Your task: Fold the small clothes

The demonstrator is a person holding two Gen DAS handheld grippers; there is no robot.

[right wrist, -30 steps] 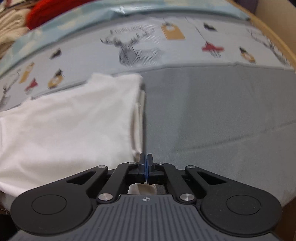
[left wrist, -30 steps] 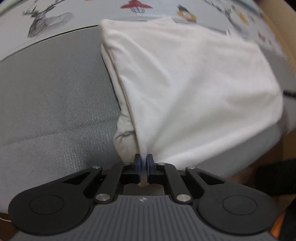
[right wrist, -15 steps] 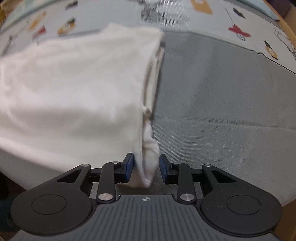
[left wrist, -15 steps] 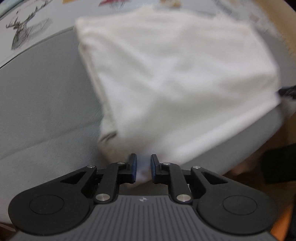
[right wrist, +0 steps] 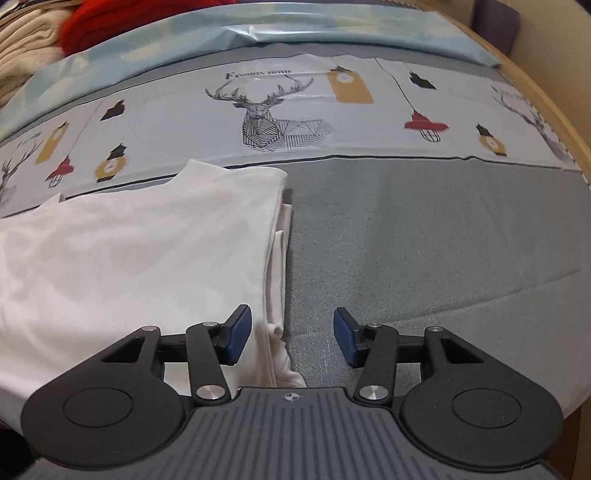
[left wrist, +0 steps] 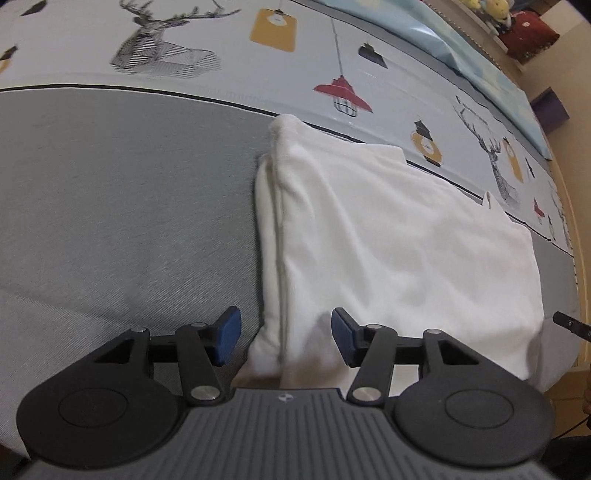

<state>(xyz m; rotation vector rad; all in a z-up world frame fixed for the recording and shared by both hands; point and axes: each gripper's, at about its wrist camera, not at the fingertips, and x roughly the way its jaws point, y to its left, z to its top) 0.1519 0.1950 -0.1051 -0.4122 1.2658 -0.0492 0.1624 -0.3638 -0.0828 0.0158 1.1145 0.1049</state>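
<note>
Left gripper (left wrist: 284, 339) jaws have just been opening, now wide; the near left corner of the folded white garment (left wrist: 388, 240) lies between the blue pads, not pinched. Right gripper (right wrist: 291, 339) also just opened, wide, the garment's layered right edge (right wrist: 277, 280) loose between its pads. Garment lies flat on the grey woven bed cover (right wrist: 424, 240). Beyond it a printed band with deer and lanterns (right wrist: 269, 122), then a pale blue plastic-looking sheet (right wrist: 258, 33). Red and cream knits (right wrist: 55, 33) far left.
</note>
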